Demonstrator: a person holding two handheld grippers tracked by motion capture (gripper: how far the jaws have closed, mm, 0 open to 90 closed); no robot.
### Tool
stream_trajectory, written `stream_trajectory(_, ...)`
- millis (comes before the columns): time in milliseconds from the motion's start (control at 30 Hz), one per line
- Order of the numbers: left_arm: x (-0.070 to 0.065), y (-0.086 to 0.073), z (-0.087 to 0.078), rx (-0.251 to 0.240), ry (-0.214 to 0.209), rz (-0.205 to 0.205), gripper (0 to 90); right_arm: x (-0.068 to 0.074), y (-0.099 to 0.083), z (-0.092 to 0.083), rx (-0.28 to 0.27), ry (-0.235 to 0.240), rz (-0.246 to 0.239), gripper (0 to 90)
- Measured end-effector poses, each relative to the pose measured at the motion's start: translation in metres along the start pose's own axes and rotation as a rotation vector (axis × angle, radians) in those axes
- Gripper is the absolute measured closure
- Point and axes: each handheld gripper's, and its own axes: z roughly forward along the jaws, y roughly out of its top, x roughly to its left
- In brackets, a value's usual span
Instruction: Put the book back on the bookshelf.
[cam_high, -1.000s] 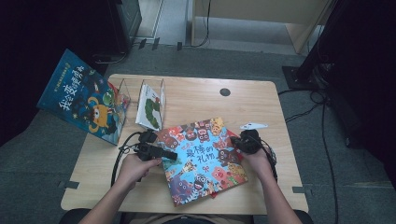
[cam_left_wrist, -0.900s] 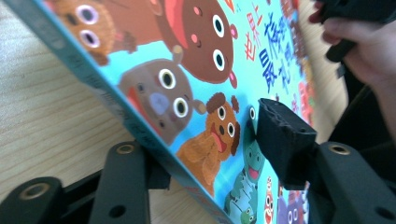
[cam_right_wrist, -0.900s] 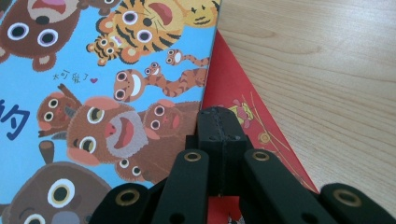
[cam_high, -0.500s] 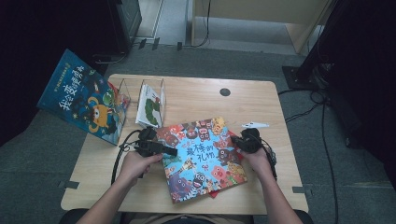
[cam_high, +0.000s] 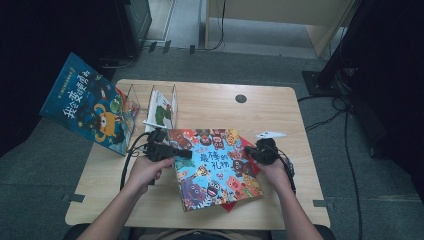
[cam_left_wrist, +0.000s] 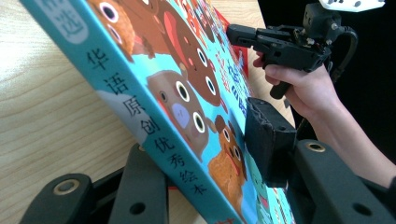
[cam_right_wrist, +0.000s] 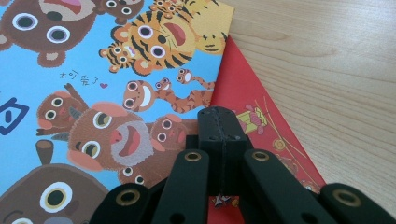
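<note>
A big blue picture book (cam_high: 215, 167) with cartoon animals on its cover lies near the middle of the worktop (cam_high: 280, 115), over a red book (cam_right_wrist: 261, 116) that peeks out at its right edge. The left gripper (cam_high: 172, 151) comes in at about nine o'clock of the book; its jaws have just been closing and now straddle the spine edge, one under it and one pad (cam_left_wrist: 268, 140) against the cover, lifting that side off the wood. At three o'clock the right gripper (cam_high: 252, 154) rests on the cover's edge, its jaws pressed together with nothing between them. Toward ten o'clock a clear rack (cam_high: 150, 100) stands with a thin book (cam_high: 161, 111) in it, and another blue book (cam_high: 90, 105) leans beyond its left side.
</note>
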Motion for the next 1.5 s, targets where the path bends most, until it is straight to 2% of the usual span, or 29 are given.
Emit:
stream_trajectory(133,0.0,0.0,-0.001,0.006,-0.015,0.006,65.1,0.0,0.0,-0.001,-0.006,-0.003,0.003,90.0)
stream_trajectory(233,-0.002,-0.001,-0.003,0.009,-0.019,0.026,68.1,-0.003,0.001,-0.003,-0.025,-0.013,0.013,90.0)
stream_trajectory(300,-0.003,-0.001,-0.003,0.005,-0.023,0.026,68.4,-0.005,0.002,-0.005,-0.042,0.015,0.038,90.0)
stream_trajectory(400,-0.004,-0.002,-0.003,-0.002,-0.028,0.043,68.7,-0.004,0.003,-0.006,-0.046,0.008,0.027,90.0)
stream_trajectory(467,-0.006,-0.002,-0.004,-0.008,-0.038,0.055,69.4,-0.004,0.004,-0.007,-0.058,0.015,0.039,90.0)
stream_trajectory(533,-0.009,-0.001,-0.006,-0.021,-0.059,0.086,70.4,-0.003,0.006,-0.01,-0.069,0.02,0.054,90.0)
stream_trajectory(567,-0.012,-0.001,-0.006,-0.028,-0.061,0.097,70.9,-0.003,0.007,-0.011,-0.085,0.029,0.061,90.0)
stream_trajectory(633,-0.016,0.002,-0.006,-0.025,-0.061,0.117,71.6,-0.001,0.01,-0.014,-0.132,0.13,0.095,90.0)
stream_trajectory(667,-0.018,0.003,-0.006,-0.021,-0.058,0.113,71.6,0.003,0.013,-0.015,-0.13,0.098,0.072,90.0)
stream_trajectory(700,-0.018,0.004,-0.006,-0.015,-0.055,0.111,71.5,0.007,0.015,-0.016,-0.135,0.04,0.031,90.0)
stream_trajectory(733,-0.018,0.004,-0.006,-0.013,-0.052,0.11,71.5,0.008,0.016,-0.017,-0.144,0.014,0.028,90.0)
stream_trajectory(867,-0.013,0.003,-0.007,-0.004,-0.053,0.087,71.5,-0.007,0.012,-0.018,-0.086,0.003,0.104,90.0)
stream_trajectory(1067,-0.008,0.003,-0.006,0.005,-0.042,0.075,70.6,-0.004,0.009,-0.003,0.012,-0.004,0.071,90.0)
stream_trajectory(1167,-0.008,0.004,-0.006,0.006,-0.042,0.074,70.5,-0.005,0.009,0.0,0.029,0.004,0.079,90.0)
stream_trajectory(1300,-0.008,0.004,-0.006,0.004,-0.044,0.078,70.5,-0.009,0.01,0.001,0.046,0.038,0.128,90.0)
stream_trajectory(1400,-0.01,0.005,-0.007,0.004,-0.044,0.1,70.6,-0.013,0.009,0.001,0.047,0.076,0.189,90.0)
stream_trajectory(1500,-0.015,0.007,-0.008,0.003,-0.042,0.13,70.8,-0.014,0.01,0.0,0.046,0.079,0.212,90.0)
